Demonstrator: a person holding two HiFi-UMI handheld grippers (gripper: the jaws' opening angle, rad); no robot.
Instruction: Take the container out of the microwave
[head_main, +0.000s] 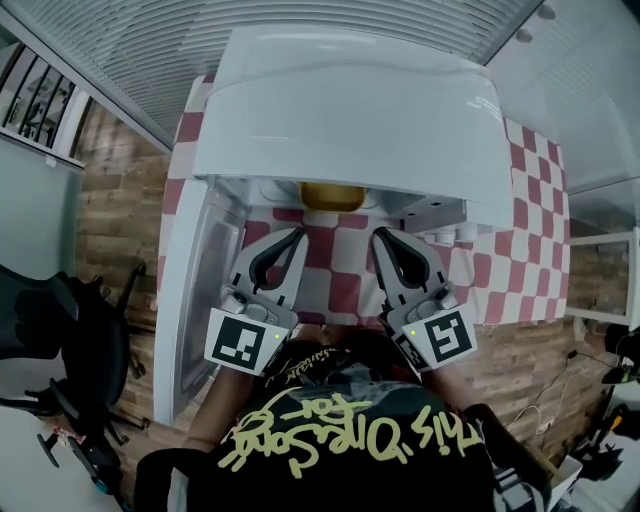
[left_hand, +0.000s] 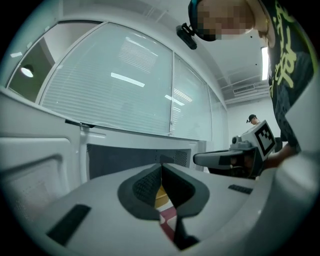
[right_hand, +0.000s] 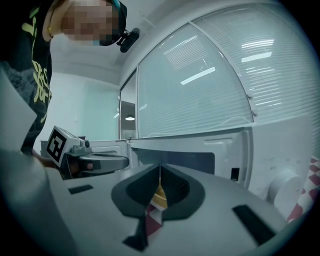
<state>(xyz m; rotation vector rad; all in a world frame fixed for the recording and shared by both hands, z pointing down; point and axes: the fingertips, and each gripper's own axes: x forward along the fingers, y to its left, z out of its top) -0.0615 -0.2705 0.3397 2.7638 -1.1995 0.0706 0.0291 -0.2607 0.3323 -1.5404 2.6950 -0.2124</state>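
One yellow container (head_main: 332, 197) sits just inside the open microwave (head_main: 350, 110). The left gripper (head_main: 294, 236) and right gripper (head_main: 384, 238) face it over the checked tabletop (head_main: 520, 262), apart from it, each with jaws pressed together on nothing. If they reach in unopened, the closed tips would likely shove the container deeper or tip it.

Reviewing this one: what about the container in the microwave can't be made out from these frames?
1. Head view: the top of the microwave hides all but the front edge of the yellow container; its shape, lid and contents cannot be told.
2. Left gripper view: the shut left gripper blocks all but a yellow sliver of it.
3. Right gripper view: the shut right gripper does the same.
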